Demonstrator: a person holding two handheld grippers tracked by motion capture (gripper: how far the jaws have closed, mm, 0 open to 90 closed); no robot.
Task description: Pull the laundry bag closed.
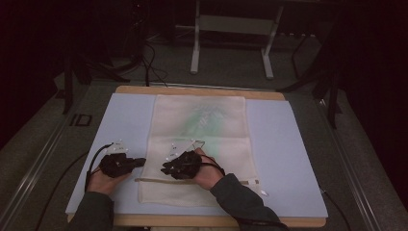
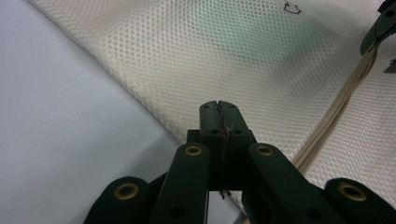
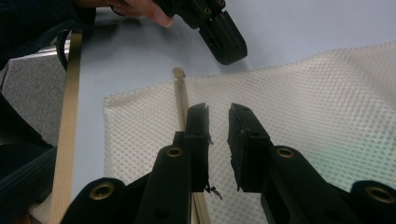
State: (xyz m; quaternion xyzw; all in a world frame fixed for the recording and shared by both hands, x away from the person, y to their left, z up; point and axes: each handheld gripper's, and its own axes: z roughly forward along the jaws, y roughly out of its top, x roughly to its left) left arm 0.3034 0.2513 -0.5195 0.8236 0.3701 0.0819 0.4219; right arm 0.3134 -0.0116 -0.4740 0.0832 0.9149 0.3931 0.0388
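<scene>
A cream mesh bag [image 1: 202, 125] lies flat on the light blue mat [image 1: 288, 154], with a tan zipper band [image 1: 159, 180] across its near end. My left gripper [image 1: 143, 161] rests on the mat at the bag's left edge. In the left gripper view its jaws [image 2: 219, 109] are pressed together at the edge of the mesh [image 2: 233, 46], with nothing gripped. My right gripper [image 1: 166, 169] hovers over the bag near the zipper. It [image 3: 218, 114] is open, mesh [image 3: 317, 93] shows through the gap, and the zipper band [image 3: 180, 93] runs beside one jaw.
The mat covers a wooden tabletop [image 1: 192, 90]. White stand legs [image 1: 231, 43] and cables are on the dark floor behind. The left gripper [image 3: 229, 44] shows at the top of the right gripper view, the right gripper [image 2: 380, 28] at the left gripper view's right edge.
</scene>
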